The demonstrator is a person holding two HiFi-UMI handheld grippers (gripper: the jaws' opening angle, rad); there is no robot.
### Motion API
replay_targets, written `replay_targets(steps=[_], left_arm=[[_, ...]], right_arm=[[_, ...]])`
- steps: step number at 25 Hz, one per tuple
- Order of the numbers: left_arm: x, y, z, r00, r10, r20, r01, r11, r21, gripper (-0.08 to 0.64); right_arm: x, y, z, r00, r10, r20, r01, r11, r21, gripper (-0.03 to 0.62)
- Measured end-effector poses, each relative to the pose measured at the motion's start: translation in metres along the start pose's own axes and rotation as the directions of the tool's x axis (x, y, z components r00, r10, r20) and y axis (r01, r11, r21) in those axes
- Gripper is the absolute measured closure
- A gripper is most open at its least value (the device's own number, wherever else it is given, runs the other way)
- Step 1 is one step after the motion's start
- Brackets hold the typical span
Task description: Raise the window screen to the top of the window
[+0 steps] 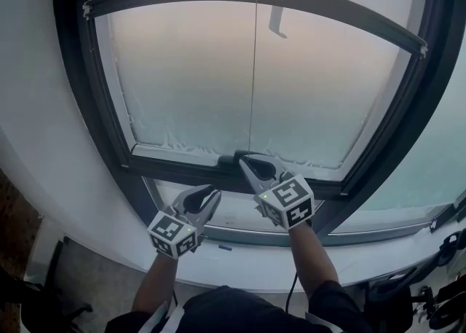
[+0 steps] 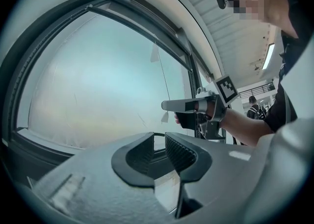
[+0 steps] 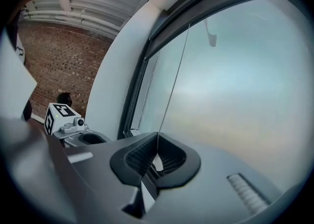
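Window screen (image 1: 189, 84) low over the pane, bottom rail (image 1: 175, 157) running left-right near the sill (image 1: 233, 235). Right claw (image 3: 157, 155) pinched on pull cord (image 3: 174, 76), plain only in right gripper view; left claw (image 2: 158, 149) part-open, empty.

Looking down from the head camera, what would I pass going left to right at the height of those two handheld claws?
White wall → left frame post → left gripper → right gripper, clamped on the pull cord → right frame post.
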State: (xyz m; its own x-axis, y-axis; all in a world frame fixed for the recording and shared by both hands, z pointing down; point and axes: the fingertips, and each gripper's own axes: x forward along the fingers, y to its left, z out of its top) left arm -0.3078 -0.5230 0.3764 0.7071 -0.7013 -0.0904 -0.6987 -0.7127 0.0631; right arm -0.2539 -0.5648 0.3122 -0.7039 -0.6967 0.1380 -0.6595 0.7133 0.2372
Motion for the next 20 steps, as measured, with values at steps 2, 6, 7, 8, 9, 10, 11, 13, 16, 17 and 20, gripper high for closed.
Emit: replay_targets(steps=[2, 6, 7, 8, 9, 10, 11, 13, 16, 17, 20], left_arm=[[0.0, 0.001, 0.0, 1.0, -0.001, 0.0, 0.001, 1.0, 0.008, 0.486], [-0.001, 0.004, -0.004, 1.0, 0.001, -0.023, 0.0, 1.0, 0.009, 0.485], [-0.002, 0.006, -0.004, 1.0, 0.004, -0.025, -0.004, 1.0, 0.009, 0.485], [-0.002, 0.007, -0.003, 1.0, 0.006, -0.025, -0.006, 1.0, 0.01, 0.485], [-0.002, 0.009, -0.003, 1.0, 0.008, -0.023, -0.008, 1.0, 0.011, 0.486], [-0.003, 0.011, -0.002, 1.0, 0.012, -0.02, -0.011, 1.0, 0.017, 0.485], [-0.003, 0.014, -0.002, 1.0, 0.016, -0.017, -0.015, 1.0, 0.023, 0.485], [-0.003, 0.018, 0.0, 1.0, 0.025, -0.01, -0.025, 0.999, 0.033, 0.486], [-0.001, 0.021, 0.003, 0.999, 0.034, 0.007, -0.034, 0.999, 0.036, 0.486], [0.0, 0.022, 0.003, 0.999, 0.033, 0.011, -0.034, 0.999, 0.039, 0.486], [0.004, 0.023, 0.011, 0.999, 0.033, 0.022, -0.034, 0.998, 0.048, 0.486]], right_arm=[[0.004, 0.002, 0.0, 1.0, 0.005, -0.01, -0.005, 1.0, -0.029, 0.586], [0.008, 0.006, -0.003, 1.0, 0.013, -0.003, -0.013, 1.0, -0.016, 0.586], [0.01, 0.006, -0.003, 1.0, 0.013, -0.002, -0.013, 1.0, -0.008, 0.586], [0.011, 0.006, -0.003, 1.0, 0.012, -0.001, -0.012, 1.0, -0.005, 0.586], [0.013, 0.007, -0.002, 1.0, 0.012, -0.001, -0.012, 1.0, -0.005, 0.586], [0.014, 0.007, -0.001, 1.0, 0.013, 0.001, -0.013, 1.0, -0.007, 0.586], [0.015, 0.007, 0.001, 1.0, 0.014, 0.006, -0.014, 1.0, -0.009, 0.586], [0.016, 0.006, 0.009, 1.0, 0.013, 0.022, -0.013, 1.0, -0.003, 0.586], [0.015, -0.001, 0.019, 0.998, -0.003, 0.057, 0.002, 1.0, 0.012, 0.586], [0.015, -0.004, 0.022, 0.998, -0.008, 0.068, 0.007, 1.0, 0.015, 0.586], [0.013, -0.012, 0.037, 0.994, -0.026, 0.108, 0.025, 1.0, 0.019, 0.586]])
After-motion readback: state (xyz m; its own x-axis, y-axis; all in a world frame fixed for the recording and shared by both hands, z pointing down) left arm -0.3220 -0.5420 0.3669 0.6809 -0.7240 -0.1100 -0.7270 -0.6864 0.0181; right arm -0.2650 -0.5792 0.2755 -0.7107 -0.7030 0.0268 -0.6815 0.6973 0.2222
